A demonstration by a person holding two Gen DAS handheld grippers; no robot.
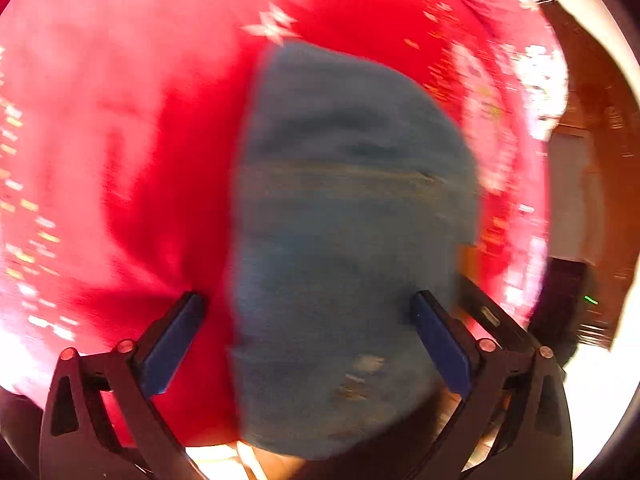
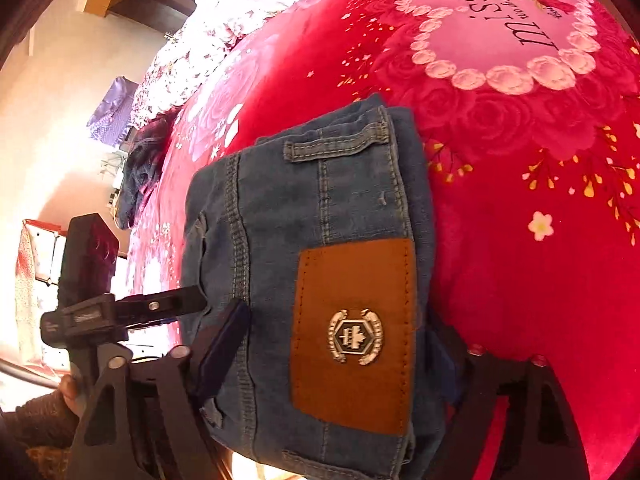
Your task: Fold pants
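the folded pants, blue denim, lie in a compact bundle on a red floral blanket spread over a bed. in the right wrist view the waistband end faces the camera, with a brown leather patch and its metal badge on top, and a belt loop farther up. the bundle's right edge is a stack of folded layers sitting on the blanket; beyond it the red cloth runs wide and bare toward a pink heart ringed with roses.

the right gripper straddles the bundle's near end, fingers spread wide; one blue pad lies against the denim's left side, the other is hidden behind the cloth. the left gripper, motion-blurred in its own view, is released too, fingers wide apart with the denim between them. in the right wrist view its black body sits at the bundle's left edge.

at the blanket's far left edge lies another dark denim heap, well apart.
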